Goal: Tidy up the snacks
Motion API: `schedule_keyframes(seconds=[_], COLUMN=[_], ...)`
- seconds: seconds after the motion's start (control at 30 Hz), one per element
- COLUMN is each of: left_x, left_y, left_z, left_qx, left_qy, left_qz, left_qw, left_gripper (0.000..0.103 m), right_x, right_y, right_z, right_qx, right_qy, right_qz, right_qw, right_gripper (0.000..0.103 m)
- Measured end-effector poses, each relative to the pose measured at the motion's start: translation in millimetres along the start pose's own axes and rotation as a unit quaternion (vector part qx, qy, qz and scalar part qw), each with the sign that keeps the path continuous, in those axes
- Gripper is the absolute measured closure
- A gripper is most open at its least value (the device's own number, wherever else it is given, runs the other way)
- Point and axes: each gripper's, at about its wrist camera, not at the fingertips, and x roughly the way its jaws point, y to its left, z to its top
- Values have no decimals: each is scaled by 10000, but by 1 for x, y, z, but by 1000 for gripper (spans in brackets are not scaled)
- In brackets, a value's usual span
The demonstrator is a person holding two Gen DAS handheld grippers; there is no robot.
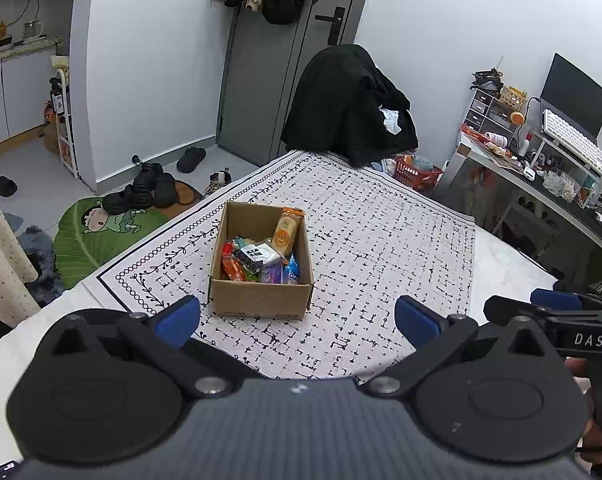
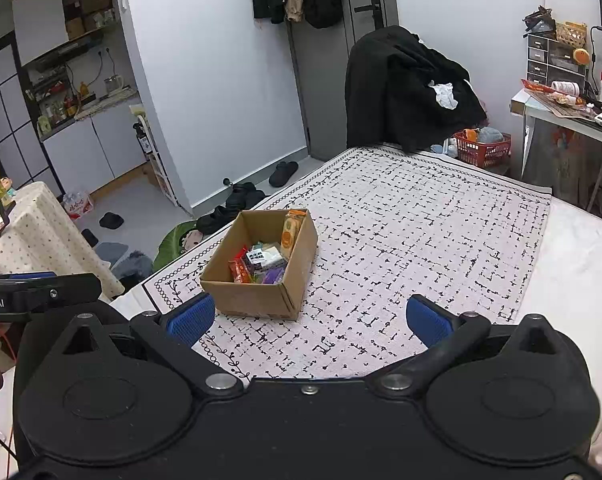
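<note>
A brown cardboard box [image 1: 261,296] stands on a patterned white cloth [image 1: 381,248] and holds several wrapped snacks [image 1: 257,258]. An orange biscuit pack [image 1: 287,230] leans upright against its right wall. My left gripper [image 1: 297,322] is open and empty, just short of the box. My right gripper [image 2: 311,318] is open and empty; the box [image 2: 253,298] sits ahead and slightly left of it, with the snacks [image 2: 263,262] and the orange pack [image 2: 291,232] inside. The right gripper also shows at the left wrist view's right edge [image 1: 541,308].
The cloth [image 2: 421,240] covers a white table. A chair draped in black clothes [image 1: 353,108] stands at the far end. A red basket [image 1: 417,174] and a cluttered desk [image 1: 541,160] are to the right. Shoes [image 1: 149,188] and a green mat [image 1: 101,236] lie on the floor at left.
</note>
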Motion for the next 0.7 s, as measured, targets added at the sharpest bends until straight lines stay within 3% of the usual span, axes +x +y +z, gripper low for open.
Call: schedule_keyframes(seconds=[0.7], left_x=[4], left_y=[-1], left_z=[-1], left_qx=[65], left_qy=[39], left_qz=[-28], left_qw=[10000], left_gripper=[0], right_x=[2], right_y=[3], right_z=[0], right_qx=[-24], right_qy=[37], right_qz=[-26], right_qw=[10000], right_gripper=[0])
